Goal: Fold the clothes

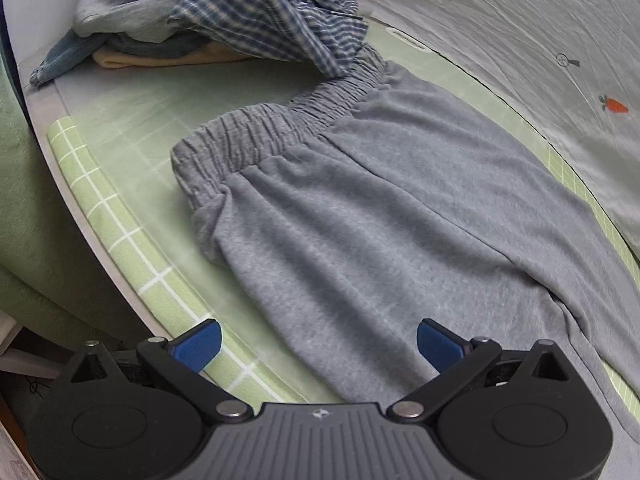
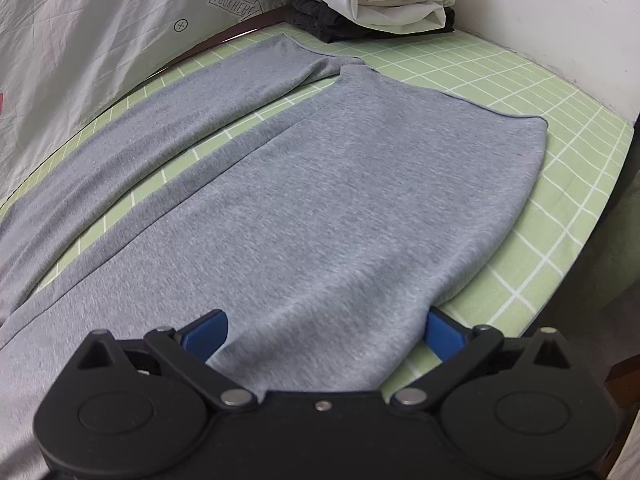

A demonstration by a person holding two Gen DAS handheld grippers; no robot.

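I see my left gripper [image 1: 318, 344] with blue ribbed fingers [image 1: 198, 346] spread apart, gripping nothing, hovering above the near side of the grey sweatpants [image 1: 360, 200]. My right gripper [image 2: 326, 334] also has its fingers apart, straddling a leg [image 2: 320, 220] of the pants; fabric bulges up between them but isn't pinched.

The pants lie flat on the table, on a green checked cloth [image 2: 540, 200]: the gathered elastic waistband [image 1: 280, 132] sits toward the left camera's far side, and the two legs run toward the right camera's far side with a strip of cloth showing between them.

Risks, my judgement: the soft, limp jersey knit could bunch or slip if the fingers close on only the top layer, so the fold would come out skewed. Dragging could also pull the green cloth along. The waistband touches a plaid garment [image 1: 272, 12] on a loose pile [image 1: 140, 24], so lifting that end may snag it.

Farther off, a neat stack of folded clothes [image 2: 380, 0] stands near the cuffs, white over dark, red checked on top. A printed grey sheet [image 1: 500, 40] lies beyond the table.
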